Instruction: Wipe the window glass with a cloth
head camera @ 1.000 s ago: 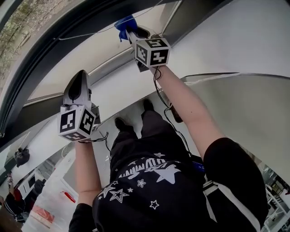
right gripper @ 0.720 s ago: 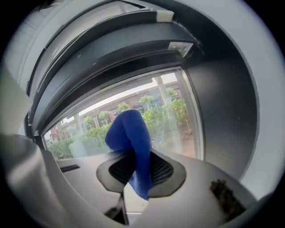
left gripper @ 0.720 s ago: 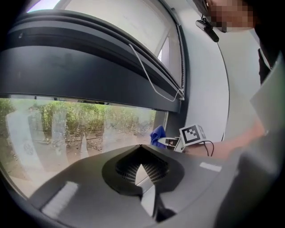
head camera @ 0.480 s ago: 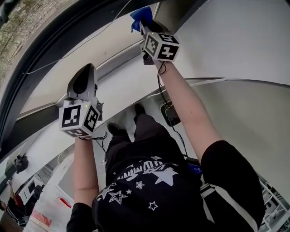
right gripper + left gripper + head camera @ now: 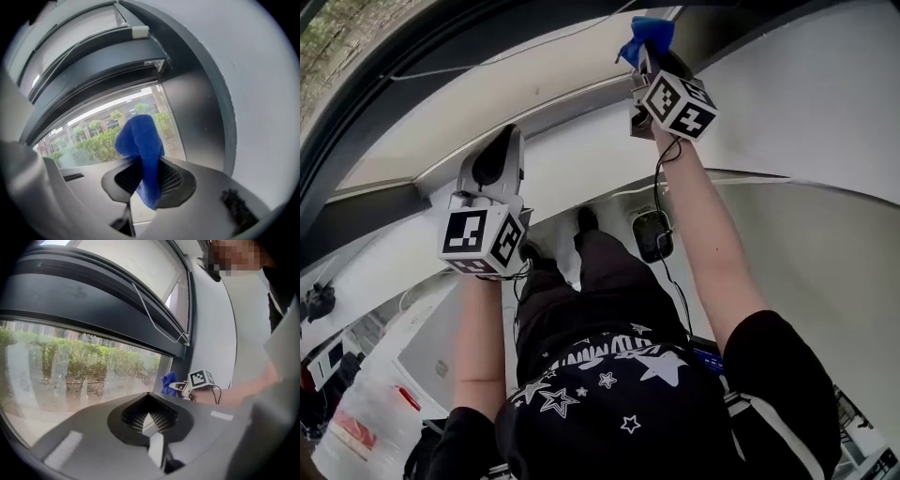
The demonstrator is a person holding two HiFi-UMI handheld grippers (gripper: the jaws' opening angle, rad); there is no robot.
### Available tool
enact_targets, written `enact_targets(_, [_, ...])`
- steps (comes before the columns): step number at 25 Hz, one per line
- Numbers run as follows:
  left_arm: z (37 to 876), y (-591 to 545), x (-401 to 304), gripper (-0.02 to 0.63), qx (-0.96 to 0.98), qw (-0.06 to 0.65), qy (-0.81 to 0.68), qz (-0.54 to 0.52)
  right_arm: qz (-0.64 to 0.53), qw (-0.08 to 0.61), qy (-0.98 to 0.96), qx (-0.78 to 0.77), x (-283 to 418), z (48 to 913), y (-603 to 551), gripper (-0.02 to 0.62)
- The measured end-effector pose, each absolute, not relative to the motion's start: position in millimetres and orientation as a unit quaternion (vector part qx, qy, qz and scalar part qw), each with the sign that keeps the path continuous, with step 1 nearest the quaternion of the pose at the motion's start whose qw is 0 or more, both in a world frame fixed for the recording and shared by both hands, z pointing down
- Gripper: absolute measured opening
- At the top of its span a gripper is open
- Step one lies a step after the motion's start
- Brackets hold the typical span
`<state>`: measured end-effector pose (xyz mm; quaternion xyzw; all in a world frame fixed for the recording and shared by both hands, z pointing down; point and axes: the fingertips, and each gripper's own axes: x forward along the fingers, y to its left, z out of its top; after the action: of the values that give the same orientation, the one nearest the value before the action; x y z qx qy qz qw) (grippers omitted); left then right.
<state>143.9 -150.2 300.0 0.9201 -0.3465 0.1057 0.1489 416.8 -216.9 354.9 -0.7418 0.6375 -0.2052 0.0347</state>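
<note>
Right gripper view: the right tool (image 5: 143, 161) is clamped on the blue cloth (image 5: 137, 136), which bunches up toward 12 o'clock. The window glass (image 5: 84, 136) lies just beyond, around 11. The left tool (image 5: 149, 397) is closed on nothing and farther off.

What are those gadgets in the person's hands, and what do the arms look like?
The left tongs and right tongs are grey plastic, each carrying a white cube printed with black square markers. Black cables trail from them. The person wears a black short-sleeved top with white stars.
</note>
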Motion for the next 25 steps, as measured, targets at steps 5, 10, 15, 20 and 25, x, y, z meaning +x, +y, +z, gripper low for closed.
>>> enact_targets(5, [313.4,-133.2,53.2,0.008,0.899,0.175,-0.392,0.081,-0.192,0.010,0.664,-0.723,341.9,352.0,-187.9,0.075])
enact_targets(10, [332.4,-133.9,-44.9,0.008,0.869,0.187,-0.452,0.074,-0.205,-0.008,0.696,-0.687,246.7,368.1,-188.7,0.075])
enact_targets(15, [353.9,-135.7,-149.0,0.008,0.835,0.193,-0.511,0.073,-0.218,-0.020,0.744,-0.631,122.2,385.4,-197.3,0.075])
enact_targets(20, [363.3,-137.7,-228.2,0.008,0.817,0.186,-0.541,0.063,-0.225,-0.041,0.785,-0.576,0.2,403.6,-206.7,0.075])
enact_targets(25, [371.3,-142.4,-272.1,0.008,0.814,0.193,-0.546,0.049,-0.224,-0.048,0.822,-0.522,-101.5,412.7,-219.1,0.075])
